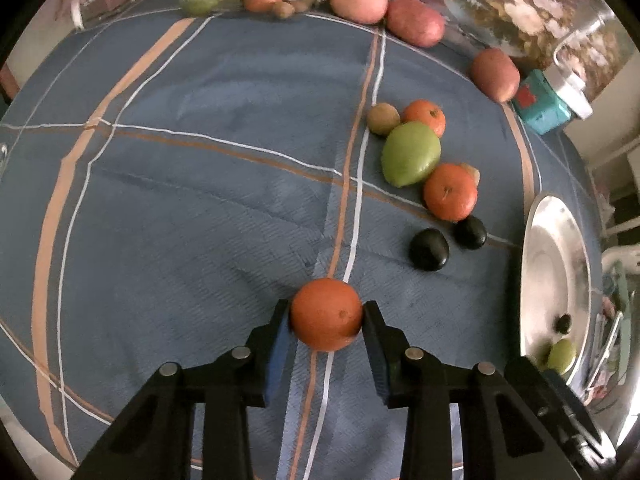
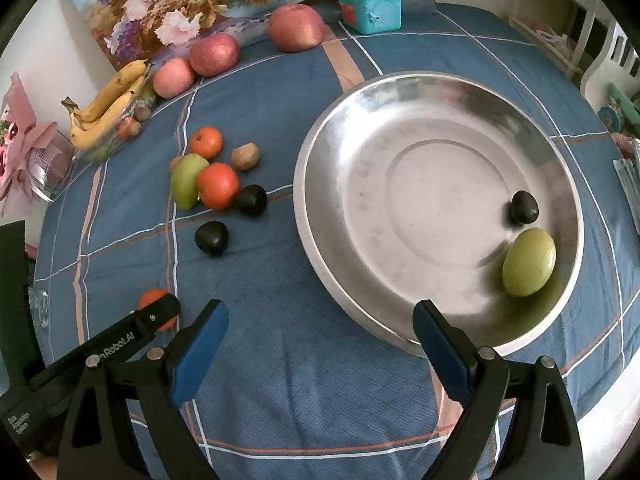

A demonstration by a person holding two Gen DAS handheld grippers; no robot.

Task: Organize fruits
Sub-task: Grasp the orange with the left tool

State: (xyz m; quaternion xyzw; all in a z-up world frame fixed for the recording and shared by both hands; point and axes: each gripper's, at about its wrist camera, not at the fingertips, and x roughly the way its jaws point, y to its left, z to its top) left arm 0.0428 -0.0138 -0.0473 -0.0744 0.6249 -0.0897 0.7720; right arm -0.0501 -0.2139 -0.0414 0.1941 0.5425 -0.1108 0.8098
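Orange (image 1: 326,314), round, dimpled, pinched by left claw (image 1: 326,320)

Lying across the whole frame: blue plaid tablecloth (image 2: 304,392) with orange and white stripes. Leaning at upper left: floral painting (image 2: 168,4). Sitting at top centre, right of the painting: teal box (image 2: 370,6). Showing at left edge: pink wrapped bouquet (image 2: 24,152). Standing at upper right: white chair (image 2: 604,60).
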